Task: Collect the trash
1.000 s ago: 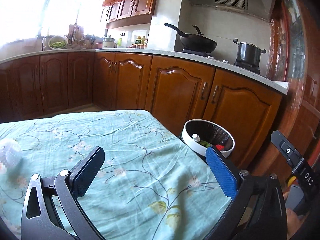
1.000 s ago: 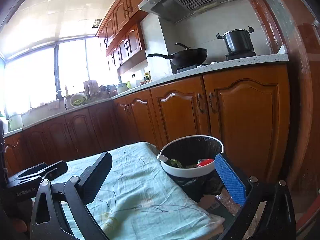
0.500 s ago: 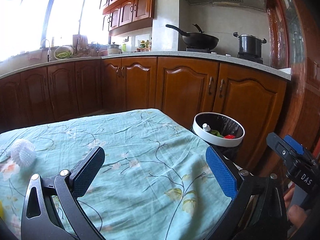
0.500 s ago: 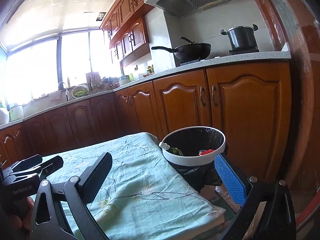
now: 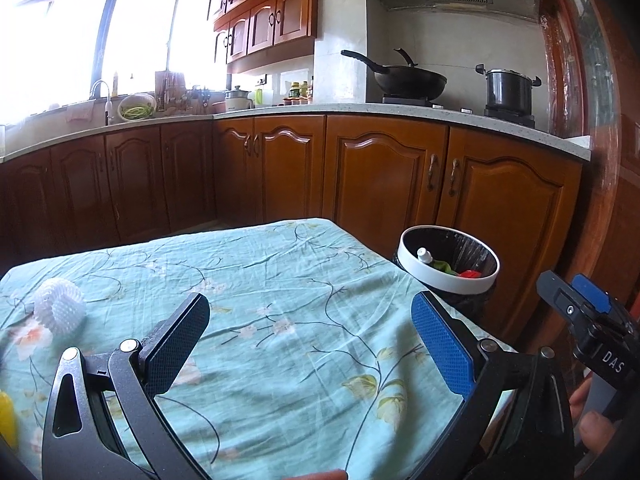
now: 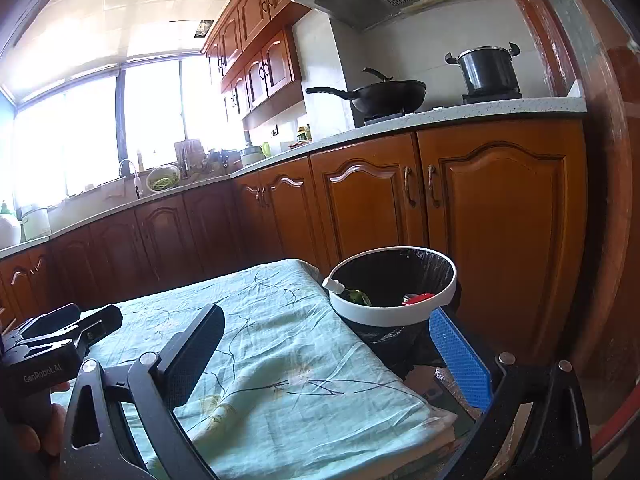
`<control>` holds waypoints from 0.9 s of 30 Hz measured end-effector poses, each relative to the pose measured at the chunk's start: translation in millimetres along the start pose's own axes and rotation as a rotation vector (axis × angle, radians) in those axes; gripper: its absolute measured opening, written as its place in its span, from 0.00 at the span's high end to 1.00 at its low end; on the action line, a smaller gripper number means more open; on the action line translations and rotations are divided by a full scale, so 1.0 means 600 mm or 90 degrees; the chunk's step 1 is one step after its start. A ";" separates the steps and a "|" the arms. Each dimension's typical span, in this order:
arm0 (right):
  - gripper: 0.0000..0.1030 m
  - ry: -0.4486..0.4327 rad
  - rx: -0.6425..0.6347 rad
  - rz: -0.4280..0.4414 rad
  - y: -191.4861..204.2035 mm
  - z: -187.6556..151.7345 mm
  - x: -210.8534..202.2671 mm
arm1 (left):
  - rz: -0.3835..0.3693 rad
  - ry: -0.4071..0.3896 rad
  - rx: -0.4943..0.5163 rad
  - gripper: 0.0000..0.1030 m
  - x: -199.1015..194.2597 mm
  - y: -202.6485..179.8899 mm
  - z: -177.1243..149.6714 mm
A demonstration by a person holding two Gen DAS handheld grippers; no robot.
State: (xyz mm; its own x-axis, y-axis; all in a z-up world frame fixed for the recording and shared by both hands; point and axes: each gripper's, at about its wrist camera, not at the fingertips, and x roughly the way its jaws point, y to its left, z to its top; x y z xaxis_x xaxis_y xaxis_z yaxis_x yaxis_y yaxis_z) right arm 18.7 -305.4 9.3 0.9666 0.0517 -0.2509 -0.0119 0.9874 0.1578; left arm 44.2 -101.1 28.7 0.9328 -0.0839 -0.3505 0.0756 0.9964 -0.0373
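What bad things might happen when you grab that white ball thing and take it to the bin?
1. The white foam net looks soft and light, so the open left hand-held gripper might squash it or let it slip.
2. The bin stands beside the table's edge, lower than the tablecloth. A drop released too early could land on the floor.
3. The cloth is wrinkled and loose, so dragging fingers across it might bunch it up.

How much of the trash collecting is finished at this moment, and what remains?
Done: the trash bin beside the table already holds a bottle, something green and something red. In hand: nothing; the left gripper and the right gripper are both open and empty. Left: a white foam net and a yellow item still lie on the tablecloth.
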 end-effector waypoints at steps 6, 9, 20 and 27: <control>0.00 0.004 0.001 0.004 0.001 0.001 -0.001 | 0.005 -0.006 0.003 0.00 -0.004 -0.002 0.003; 0.00 0.003 0.001 0.006 0.002 0.003 -0.002 | 0.006 -0.005 0.004 0.00 -0.004 -0.004 0.002; 0.00 0.007 0.011 0.006 -0.003 0.002 -0.001 | 0.009 0.002 0.010 0.00 -0.002 -0.006 -0.002; 0.00 0.010 0.013 0.009 -0.006 0.001 0.002 | 0.012 -0.003 0.009 0.00 -0.004 -0.004 0.000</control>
State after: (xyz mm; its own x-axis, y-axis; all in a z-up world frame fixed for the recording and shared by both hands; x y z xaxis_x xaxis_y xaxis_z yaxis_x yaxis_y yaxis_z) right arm 19.9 -309.1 9.2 0.9623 0.0680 -0.2635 -0.0201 0.9834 0.1805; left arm 41.9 -103.4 29.3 0.9357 -0.0650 -0.3468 0.0626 0.9979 -0.0182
